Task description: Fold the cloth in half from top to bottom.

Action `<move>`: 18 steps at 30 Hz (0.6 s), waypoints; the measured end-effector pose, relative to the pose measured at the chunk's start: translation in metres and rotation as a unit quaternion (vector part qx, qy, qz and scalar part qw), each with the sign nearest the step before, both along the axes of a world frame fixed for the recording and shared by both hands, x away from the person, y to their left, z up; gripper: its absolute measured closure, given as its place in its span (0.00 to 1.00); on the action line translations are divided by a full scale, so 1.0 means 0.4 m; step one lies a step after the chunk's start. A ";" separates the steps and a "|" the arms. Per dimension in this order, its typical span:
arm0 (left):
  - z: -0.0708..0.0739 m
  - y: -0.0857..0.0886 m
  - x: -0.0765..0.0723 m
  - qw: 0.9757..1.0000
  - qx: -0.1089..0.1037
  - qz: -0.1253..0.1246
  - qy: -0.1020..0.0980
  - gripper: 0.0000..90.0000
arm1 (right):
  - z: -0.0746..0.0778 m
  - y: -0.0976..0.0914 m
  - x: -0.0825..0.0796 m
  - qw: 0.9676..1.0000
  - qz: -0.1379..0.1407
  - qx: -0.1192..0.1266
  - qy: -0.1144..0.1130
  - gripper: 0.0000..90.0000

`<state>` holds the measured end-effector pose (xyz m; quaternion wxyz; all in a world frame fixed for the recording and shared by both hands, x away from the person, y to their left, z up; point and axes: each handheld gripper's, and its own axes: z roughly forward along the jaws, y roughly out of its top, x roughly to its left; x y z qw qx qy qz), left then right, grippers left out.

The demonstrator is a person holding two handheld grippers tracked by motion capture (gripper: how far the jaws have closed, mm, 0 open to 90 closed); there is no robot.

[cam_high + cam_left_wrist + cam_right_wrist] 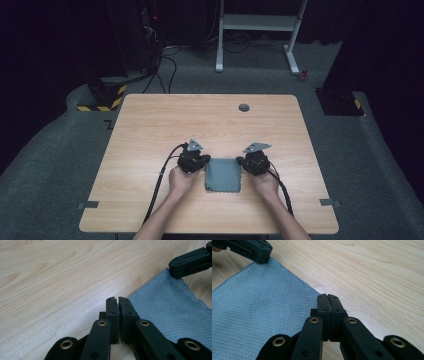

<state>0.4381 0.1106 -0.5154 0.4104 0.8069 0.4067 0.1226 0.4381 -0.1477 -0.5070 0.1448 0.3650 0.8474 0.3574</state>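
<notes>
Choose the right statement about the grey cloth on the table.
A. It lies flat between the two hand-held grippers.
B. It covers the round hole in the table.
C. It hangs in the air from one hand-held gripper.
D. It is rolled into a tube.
A: the grey cloth lies spread flat on the table, with the left hand-held gripper at one far corner and the right hand-held gripper at the other.

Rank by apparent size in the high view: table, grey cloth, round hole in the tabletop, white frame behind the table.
1. table
2. white frame, though it stands farther from the camera, so unsure
3. grey cloth
4. round hole
</notes>
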 end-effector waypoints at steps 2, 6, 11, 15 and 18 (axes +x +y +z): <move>0.000 0.000 0.010 1.000 0.003 0.005 -0.005 0.96 | 0.000 0.004 0.010 1.000 -0.004 0.000 0.002 0.99; -0.002 -0.001 0.033 1.000 0.013 0.018 -0.007 0.96 | 0.003 0.014 0.038 1.000 -0.013 -0.003 0.002 0.99; -0.020 0.005 0.047 1.000 0.003 0.029 0.007 0.96 | -0.011 0.016 0.060 0.999 -0.023 0.017 0.021 0.99; -0.017 0.007 0.047 0.999 0.002 0.041 0.011 0.84 | -0.022 0.013 0.066 0.999 -0.030 0.022 0.032 0.90; -0.005 0.015 0.018 0.999 -0.005 0.035 0.005 0.80 | -0.020 -0.004 0.067 0.995 -0.033 0.068 0.058 0.79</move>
